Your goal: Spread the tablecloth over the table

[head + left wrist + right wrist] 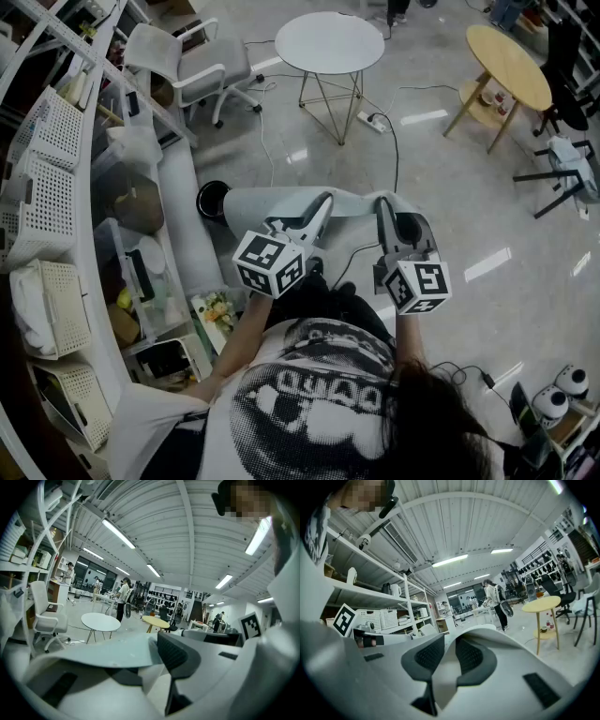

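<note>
A pale grey-green tablecloth (272, 202) hangs in the air in front of me, stretched between both grippers. My left gripper (323, 206) pinches its left part, and in the left gripper view the tablecloth (108, 651) runs out flat from between the jaws. My right gripper (384, 214) pinches the right part. In the right gripper view a strip of the tablecloth (444, 677) sits between the two dark pads (471, 657). Further ahead on the floor stands a round white table (328, 42), also in the left gripper view as the white table (100, 621).
A round wooden table (511, 61) stands at the back right. A white office chair (187, 61) is at the back left. Shelving with white baskets (52, 178) runs along the left. A cable and power strip (375, 122) lie on the floor. Several people stand far off.
</note>
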